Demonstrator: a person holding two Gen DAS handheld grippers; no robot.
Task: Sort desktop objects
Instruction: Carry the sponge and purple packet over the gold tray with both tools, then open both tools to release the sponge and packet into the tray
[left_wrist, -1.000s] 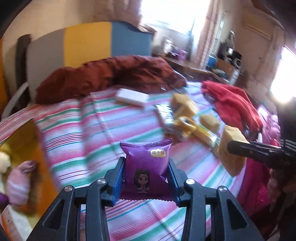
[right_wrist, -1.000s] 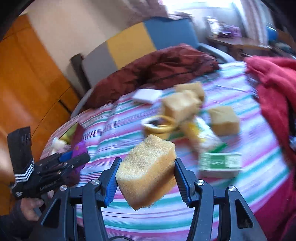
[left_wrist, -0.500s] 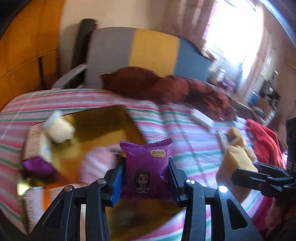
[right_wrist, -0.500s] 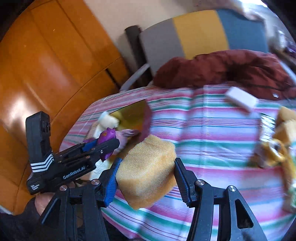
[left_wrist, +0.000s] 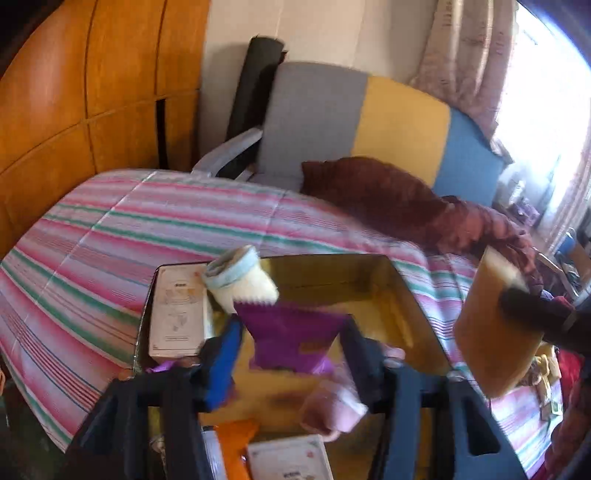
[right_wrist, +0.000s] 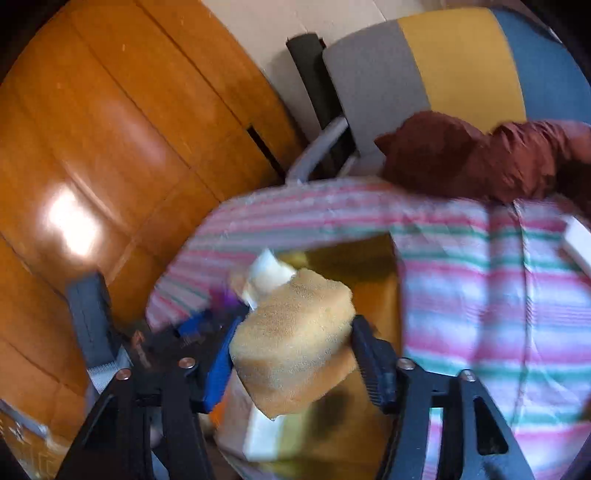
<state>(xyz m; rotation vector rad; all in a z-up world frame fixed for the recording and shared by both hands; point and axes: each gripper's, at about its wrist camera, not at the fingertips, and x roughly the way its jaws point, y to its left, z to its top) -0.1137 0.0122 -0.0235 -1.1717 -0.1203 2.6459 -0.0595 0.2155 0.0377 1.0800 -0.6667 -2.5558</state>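
Note:
My left gripper (left_wrist: 291, 347) hangs over a gold tray (left_wrist: 410, 295) on the striped bed. A purple snack packet (left_wrist: 291, 338) sits between its spread jaws, tilted; the jaws look wider than the packet, with gaps at both sides. My right gripper (right_wrist: 291, 350) is shut on a yellow sponge (right_wrist: 295, 343) and holds it above the same tray (right_wrist: 373, 299). The sponge also shows at the right of the left wrist view (left_wrist: 491, 332). The left gripper shows blurred at the left of the right wrist view (right_wrist: 207, 325).
In the tray lie a white box (left_wrist: 177, 317), a cream and blue sock roll (left_wrist: 240, 280), a pink sock roll (left_wrist: 332, 410), an orange item (left_wrist: 232, 439) and another white box (left_wrist: 291, 461). A maroon cloth (left_wrist: 399, 199) lies beyond, before a chair (left_wrist: 369, 122). Wooden panels (right_wrist: 110, 147) stand left.
Both grippers swung left from the pile of objects to over the gold tray. The left jaws have spread and the purple packet has tipped. The right still grips the sponge.

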